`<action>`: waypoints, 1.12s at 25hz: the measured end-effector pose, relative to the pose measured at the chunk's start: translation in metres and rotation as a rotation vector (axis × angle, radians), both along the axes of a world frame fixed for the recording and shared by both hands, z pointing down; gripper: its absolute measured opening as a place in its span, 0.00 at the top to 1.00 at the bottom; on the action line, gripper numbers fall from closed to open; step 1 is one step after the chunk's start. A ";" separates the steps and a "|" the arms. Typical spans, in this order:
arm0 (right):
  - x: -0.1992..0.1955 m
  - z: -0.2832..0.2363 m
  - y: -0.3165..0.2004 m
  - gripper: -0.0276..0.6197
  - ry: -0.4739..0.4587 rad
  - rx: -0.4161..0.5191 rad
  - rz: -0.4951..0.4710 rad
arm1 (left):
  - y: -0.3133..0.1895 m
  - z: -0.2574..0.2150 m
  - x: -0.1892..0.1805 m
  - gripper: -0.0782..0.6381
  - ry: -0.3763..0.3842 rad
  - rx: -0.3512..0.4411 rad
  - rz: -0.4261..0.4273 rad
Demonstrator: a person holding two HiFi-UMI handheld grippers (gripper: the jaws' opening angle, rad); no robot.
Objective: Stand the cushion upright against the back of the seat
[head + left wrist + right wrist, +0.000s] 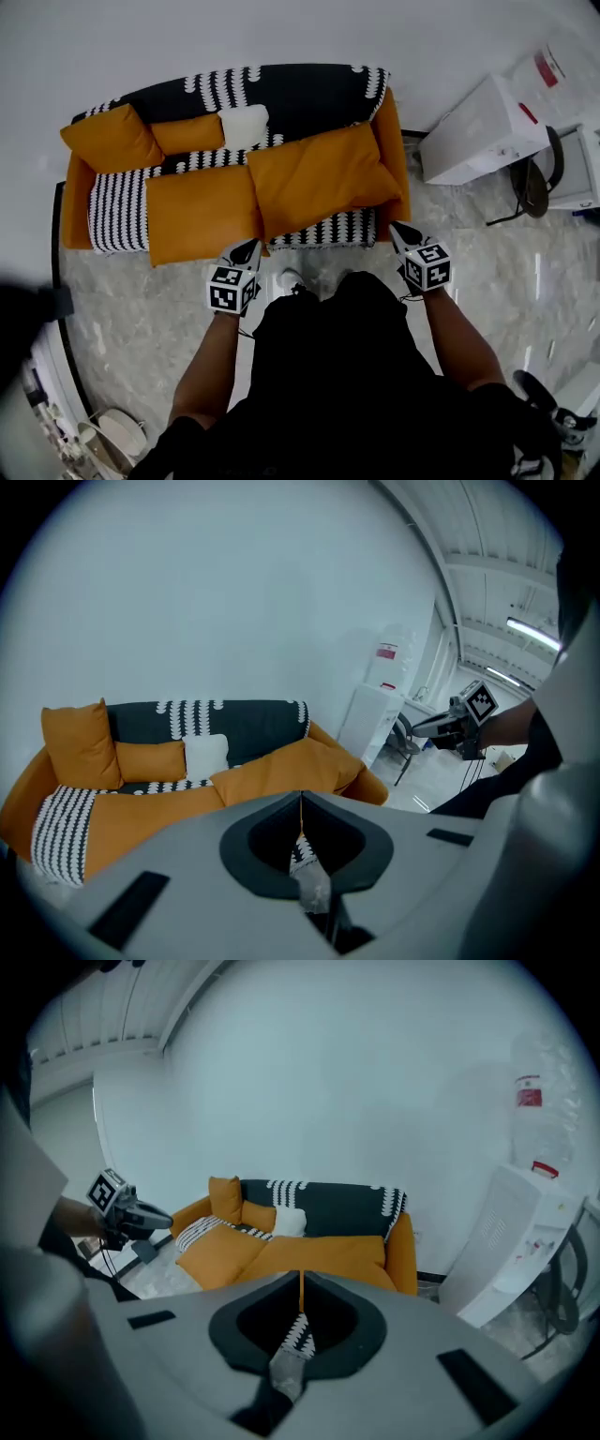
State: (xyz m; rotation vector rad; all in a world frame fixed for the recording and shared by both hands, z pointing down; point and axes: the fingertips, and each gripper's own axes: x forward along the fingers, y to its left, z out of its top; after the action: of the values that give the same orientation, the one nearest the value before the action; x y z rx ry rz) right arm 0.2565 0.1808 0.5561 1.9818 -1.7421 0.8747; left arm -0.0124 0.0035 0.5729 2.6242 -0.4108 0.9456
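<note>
Left tongs (247, 250) and right tongs (399, 232) are closed, empty: open both, then grip the cushion (319, 178) ahead by its corners.

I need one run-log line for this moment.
left gripper: shut, empty | right gripper: shut, empty | large left cushion, large right cushion: lying on sofa

Right cushion (319, 178) beside left cushion (202, 214), both on sofa (392, 141)
</note>
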 end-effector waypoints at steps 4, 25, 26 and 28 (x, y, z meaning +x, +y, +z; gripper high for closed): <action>0.012 0.023 0.015 0.90 0.036 -0.086 0.031 | -0.001 0.030 -0.002 0.87 -0.027 -0.029 0.022; 0.132 0.190 -0.008 0.85 0.083 -0.398 0.150 | -0.022 0.246 -0.012 0.75 -0.418 -0.190 -0.018; 0.137 0.199 -0.006 0.77 0.085 -0.423 0.148 | -0.019 0.254 -0.011 0.70 -0.433 -0.206 -0.025; 0.146 0.214 -0.003 0.73 0.088 -0.471 0.149 | -0.012 0.267 -0.009 0.70 -0.459 -0.222 -0.022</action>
State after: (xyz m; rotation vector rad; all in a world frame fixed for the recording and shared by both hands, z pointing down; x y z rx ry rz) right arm 0.4023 0.1780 0.7698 1.8109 -1.2111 1.1082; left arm -0.0218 -0.0089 0.8401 2.1898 -0.4113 1.4964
